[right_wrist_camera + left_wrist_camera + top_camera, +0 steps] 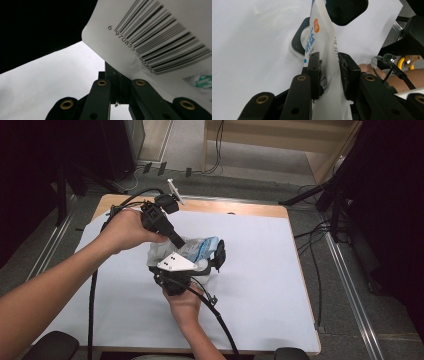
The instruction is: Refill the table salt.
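A white plastic bag (200, 247) with blue print is held up over the middle of the table between both grippers. My left gripper (179, 242) comes in from the upper left and is shut on the bag (322, 37), which shows blue characters and an orange logo and is pinched between the pads (314, 72). My right gripper (182, 256), under its grey plate (175, 262), rises from the near side. In the right gripper view my right gripper (117, 77) has its jaws pressed together at the edge of the bag (155, 30), by a barcode.
A white sheet (260, 270) covers the wooden table. A black-rimmed rounded object (298, 42) lies on the sheet just beyond the bag, and a black piece (219, 255) stands at the bag's right side. Black armrests (52, 345) flank the near edge. Cables and stands crowd the floor at right.
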Demonstrator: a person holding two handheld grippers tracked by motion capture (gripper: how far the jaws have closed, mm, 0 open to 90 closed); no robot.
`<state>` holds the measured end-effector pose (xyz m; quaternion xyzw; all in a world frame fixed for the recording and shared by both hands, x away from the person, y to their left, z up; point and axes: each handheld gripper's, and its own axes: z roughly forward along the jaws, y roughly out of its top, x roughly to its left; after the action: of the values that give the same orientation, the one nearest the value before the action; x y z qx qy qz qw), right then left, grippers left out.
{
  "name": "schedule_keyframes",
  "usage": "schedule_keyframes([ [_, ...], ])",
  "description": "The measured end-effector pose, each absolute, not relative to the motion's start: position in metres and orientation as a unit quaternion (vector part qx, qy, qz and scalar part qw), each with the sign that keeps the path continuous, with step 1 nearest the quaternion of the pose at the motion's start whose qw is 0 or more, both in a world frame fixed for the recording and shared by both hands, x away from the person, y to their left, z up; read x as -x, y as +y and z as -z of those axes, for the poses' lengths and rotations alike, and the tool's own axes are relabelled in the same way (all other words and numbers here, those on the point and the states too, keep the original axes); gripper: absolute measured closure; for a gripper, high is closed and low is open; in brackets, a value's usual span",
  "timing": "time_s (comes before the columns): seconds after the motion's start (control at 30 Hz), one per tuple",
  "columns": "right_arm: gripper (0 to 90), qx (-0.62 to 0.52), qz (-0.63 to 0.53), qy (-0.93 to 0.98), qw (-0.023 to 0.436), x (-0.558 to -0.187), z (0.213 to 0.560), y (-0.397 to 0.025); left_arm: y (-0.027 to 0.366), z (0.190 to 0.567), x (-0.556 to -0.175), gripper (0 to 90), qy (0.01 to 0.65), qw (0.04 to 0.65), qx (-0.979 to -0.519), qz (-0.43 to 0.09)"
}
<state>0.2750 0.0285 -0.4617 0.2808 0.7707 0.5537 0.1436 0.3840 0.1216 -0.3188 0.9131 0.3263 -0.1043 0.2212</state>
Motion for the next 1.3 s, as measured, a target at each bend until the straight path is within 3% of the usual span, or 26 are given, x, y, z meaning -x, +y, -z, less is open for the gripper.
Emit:
schedule_keyframes([
  [0.97, 90.0, -0.280, -0.558, 0.768, 0.146, -0.2745, 0.4586, 0.0281, 0.1216, 0.3153, -0.3842, 67.6, 0.325, 0.234, -0.909, 0.114],
  [1.3, 90.0, -0.282, -0.554, 0.770, 0.144, -0.2729, 0.4627, 0.0281, 0.1200, 0.3127, -0.3823, 78.1, 0.308, 0.225, -0.918, 0.106],
])
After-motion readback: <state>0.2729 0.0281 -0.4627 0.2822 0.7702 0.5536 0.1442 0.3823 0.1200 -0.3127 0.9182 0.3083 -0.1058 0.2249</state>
